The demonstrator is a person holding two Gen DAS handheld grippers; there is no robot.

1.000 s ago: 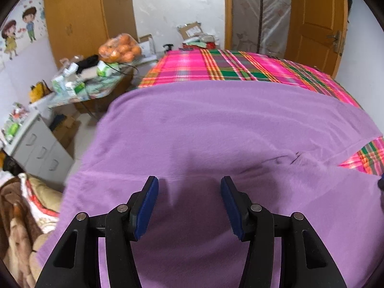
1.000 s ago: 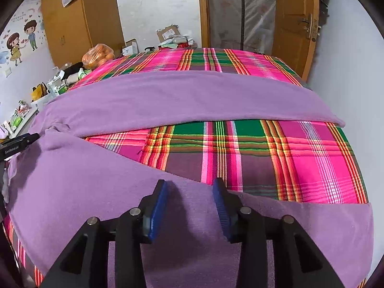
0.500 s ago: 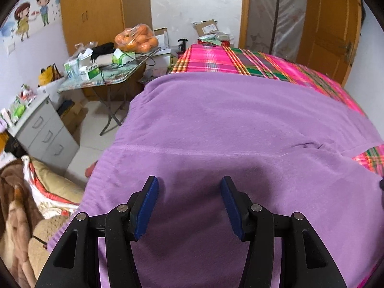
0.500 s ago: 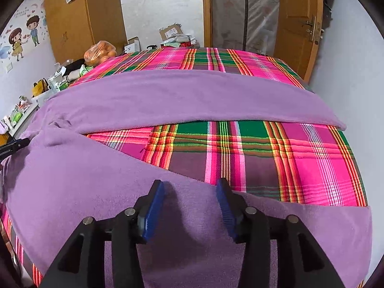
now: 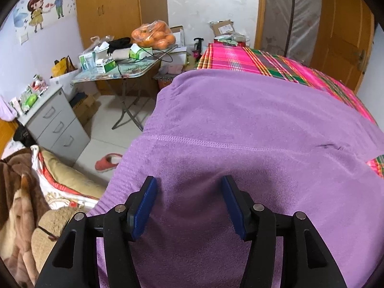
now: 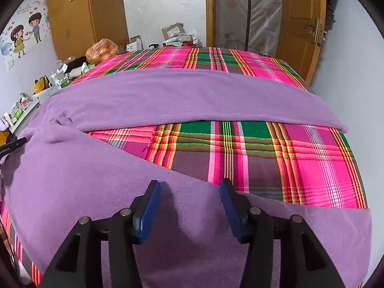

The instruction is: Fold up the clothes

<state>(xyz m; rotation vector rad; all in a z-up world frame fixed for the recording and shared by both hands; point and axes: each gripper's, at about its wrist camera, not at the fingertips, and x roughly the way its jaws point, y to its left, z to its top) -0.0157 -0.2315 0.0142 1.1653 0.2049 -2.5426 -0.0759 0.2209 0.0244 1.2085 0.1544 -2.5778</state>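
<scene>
A pair of purple fleece trousers [image 6: 72, 168] lies spread on a bed with a pink and green plaid cover [image 6: 276, 153]. Its two legs run apart across the bed, the far leg [image 6: 192, 100] and the near leg under my right gripper [image 6: 189, 187], which stands open just above the cloth. In the left wrist view the waist end [image 5: 240, 129] with its stitched band hangs toward the bed's left edge. My left gripper [image 5: 189, 183] is open over the fleece, nothing between its blue pads.
Left of the bed are a folding table [image 5: 124, 72] with boxes and a bag of oranges [image 5: 153, 36], a grey drawer unit [image 5: 55, 124], a pink slipper [image 5: 108, 162] on the floor and bedding [image 5: 60, 180]. A wooden door [image 6: 302, 21] stands beyond the bed.
The left gripper has swung left toward the waist end, so the table and floor now show more. The right gripper's jaws have opened a little wider over the near leg.
</scene>
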